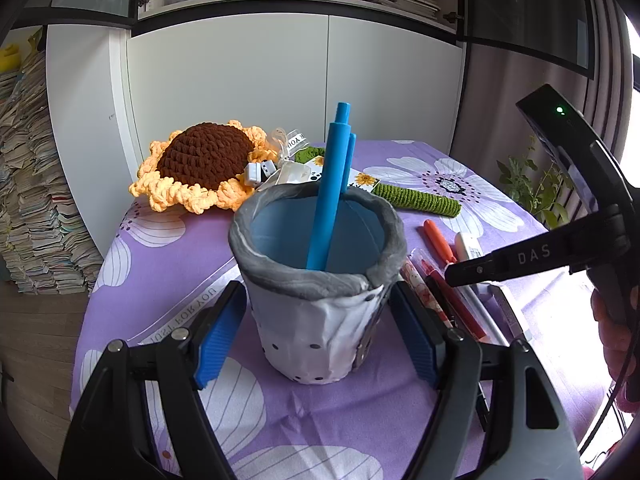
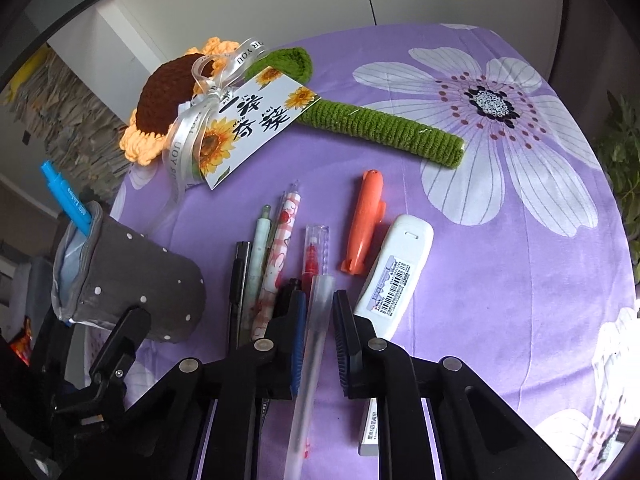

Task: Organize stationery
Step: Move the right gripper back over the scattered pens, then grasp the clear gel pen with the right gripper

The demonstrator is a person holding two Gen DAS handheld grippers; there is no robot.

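Note:
A grey fabric pen pot (image 1: 316, 312) with white dots and a blue lining stands on the purple cloth, with a blue pen (image 1: 330, 188) upright in it. My left gripper (image 1: 318, 332) is open, its blue pads on either side of the pot. In the right wrist view the pot (image 2: 132, 272) shows at the left. My right gripper (image 2: 318, 312) straddles a frosted clear pen (image 2: 312, 360) lying on the cloth; its jaws stand narrowly apart around it. Several more pens (image 2: 272, 264), an orange marker (image 2: 362, 224) and a white correction tape (image 2: 394, 272) lie beyond.
A crocheted sunflower (image 1: 204, 164) with a green stem (image 2: 380, 128), ribbon and a gift card (image 2: 248, 124) lies at the back of the table (image 2: 520, 240). White cabinets (image 1: 280, 80) stand behind. Stacked books (image 1: 36, 200) stand at the left, a plant (image 1: 536, 184) at the right.

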